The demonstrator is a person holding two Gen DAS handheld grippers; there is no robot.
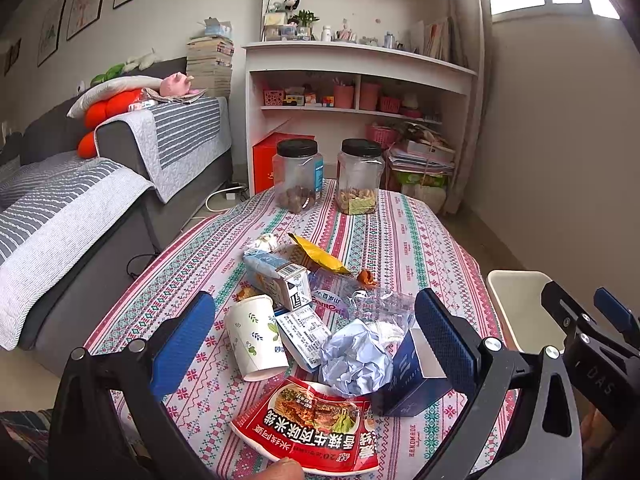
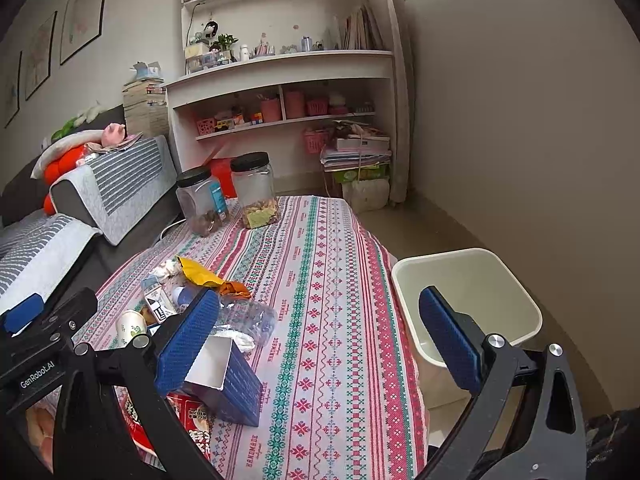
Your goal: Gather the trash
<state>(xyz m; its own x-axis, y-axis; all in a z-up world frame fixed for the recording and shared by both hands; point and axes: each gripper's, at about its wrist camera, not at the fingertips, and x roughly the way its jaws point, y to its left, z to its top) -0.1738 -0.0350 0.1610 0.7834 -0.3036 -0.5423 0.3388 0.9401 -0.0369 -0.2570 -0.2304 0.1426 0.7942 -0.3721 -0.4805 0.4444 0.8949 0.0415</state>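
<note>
While both hover wide, left claw point(image 1: 316, 336) straddles trash, right claw point(image 2: 320, 336) beside bin point(image 2: 520, 304).

Glossy wrapper point(image 1: 308, 424), woven tablecloth point(image 1: 400, 240)

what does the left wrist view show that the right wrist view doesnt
Only the left wrist view shows the crumpled paper ball and the whole red noodle wrapper, with the paper cup in full. Only the right wrist view shows the bin whole, its inside looking empty, standing beside the table. Both show the blue box, the yellow wrapper, the two jars and open jaws on both grippers.
</note>
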